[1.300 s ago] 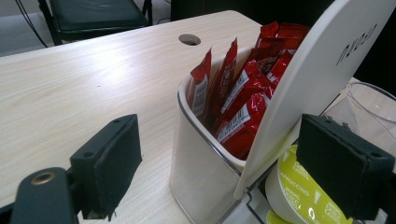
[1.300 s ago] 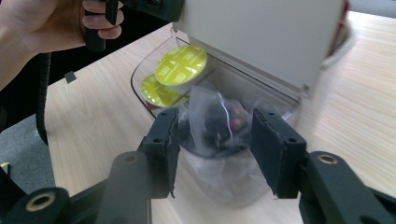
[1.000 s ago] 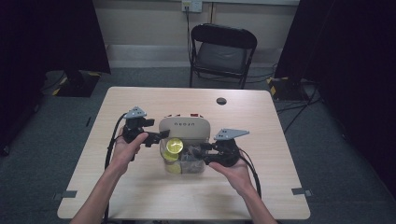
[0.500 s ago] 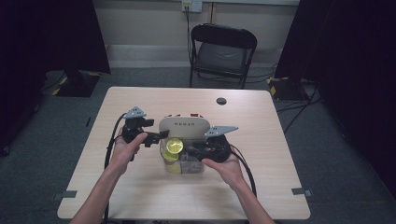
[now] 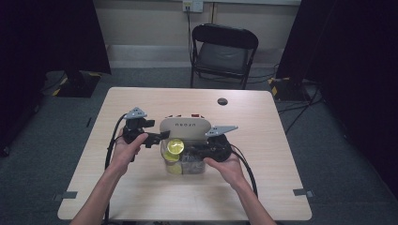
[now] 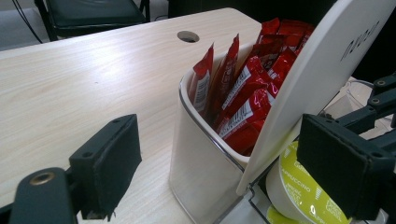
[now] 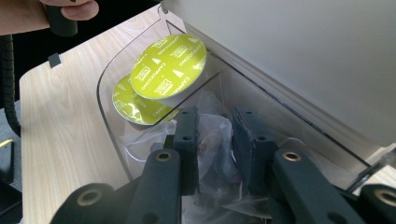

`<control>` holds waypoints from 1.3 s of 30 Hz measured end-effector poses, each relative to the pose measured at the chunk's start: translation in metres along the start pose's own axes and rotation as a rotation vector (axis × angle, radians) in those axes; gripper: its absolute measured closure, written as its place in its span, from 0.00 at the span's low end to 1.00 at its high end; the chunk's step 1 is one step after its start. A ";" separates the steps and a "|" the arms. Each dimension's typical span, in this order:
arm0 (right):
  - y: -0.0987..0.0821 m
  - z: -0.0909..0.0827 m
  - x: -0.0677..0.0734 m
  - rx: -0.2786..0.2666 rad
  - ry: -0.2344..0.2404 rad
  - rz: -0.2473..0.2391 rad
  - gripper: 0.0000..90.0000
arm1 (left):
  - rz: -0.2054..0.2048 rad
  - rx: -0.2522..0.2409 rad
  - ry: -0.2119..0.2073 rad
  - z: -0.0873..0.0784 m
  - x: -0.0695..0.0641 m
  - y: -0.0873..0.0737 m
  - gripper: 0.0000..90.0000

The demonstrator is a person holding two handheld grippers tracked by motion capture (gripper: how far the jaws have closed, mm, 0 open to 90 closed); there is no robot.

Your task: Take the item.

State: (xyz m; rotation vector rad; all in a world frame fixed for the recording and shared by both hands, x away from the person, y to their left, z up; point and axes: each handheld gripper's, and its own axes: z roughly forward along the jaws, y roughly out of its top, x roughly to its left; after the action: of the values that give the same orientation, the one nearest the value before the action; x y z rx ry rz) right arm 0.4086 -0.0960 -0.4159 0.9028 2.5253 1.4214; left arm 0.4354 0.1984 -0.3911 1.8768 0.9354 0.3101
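Clear plastic, crinkled into a small packet point(image 7: 212, 140), is caught between the pads of the right claw point(image 7: 215, 140), whose jaws have just been closing and now pinch the film on both sides. The packet lies inside the transparent front bin point(image 7: 109, 77) of a white organiser point(image 5: 184, 125) at the middle of the worktop point(image 5: 141, 103), directly under the right claw, so the coming move is judged to turn on a straight lift rather than any sideways reach. Seen from the high view, the right claw point(image 5: 199, 151) enters the bin from 3 o'clock, and the left claw point(image 5: 162, 137) is held at 9 o'clock beside the organiser. The right hand is plainly the nearer. In the left claw view, the left claw point(image 6: 229, 163) stands wide open with the organiser's rear cup between its pads, untouched on the visible side, and red sachets point(image 6: 243, 88) upright in that cup. Two lime-green capsules point(image 7: 168, 65) are shown in the right claw view at 11 o'clock from the pinched packet, leaning on the bin wall, apart from the pads.
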 end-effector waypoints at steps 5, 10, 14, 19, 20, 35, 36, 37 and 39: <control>-0.001 0.000 0.000 0.004 -0.001 -0.006 0.87 | 0.002 0.001 -0.003 0.001 0.000 0.000 0.15; -0.001 0.000 0.001 0.006 0.013 -0.010 0.95 | 0.002 0.002 -0.005 0.001 0.000 0.000 0.15; -0.001 0.000 0.004 0.012 0.014 -0.014 0.96 | 0.002 0.003 -0.004 0.001 0.000 0.000 0.15; 0.000 -0.002 0.005 0.008 0.011 -0.015 0.96 | 0.002 0.003 0.001 0.000 -0.001 0.000 0.16; 0.000 -0.002 0.005 0.004 0.009 -0.012 0.96 | 0.000 0.004 -0.001 0.001 -0.001 0.000 0.16; 0.005 -0.011 0.006 -0.042 0.014 -0.004 0.97 | -0.009 0.005 -0.008 0.001 -0.001 -0.001 0.16; 0.006 -0.012 0.006 -0.046 0.015 -0.004 0.97 | -0.008 0.010 -0.005 0.001 -0.001 -0.001 0.16; 0.006 -0.013 0.006 -0.048 0.014 -0.006 0.97 | -0.010 0.004 -0.010 0.002 0.000 -0.001 0.16; 0.006 -0.014 0.006 -0.052 0.014 -0.009 0.97 | -0.011 0.006 -0.009 0.002 -0.001 -0.001 0.16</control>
State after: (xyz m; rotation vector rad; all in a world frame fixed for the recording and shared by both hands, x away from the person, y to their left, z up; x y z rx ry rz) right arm 0.4011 -0.1006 -0.4019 0.8753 2.4861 1.4889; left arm 0.4353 0.1973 -0.3928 1.8762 0.9414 0.2922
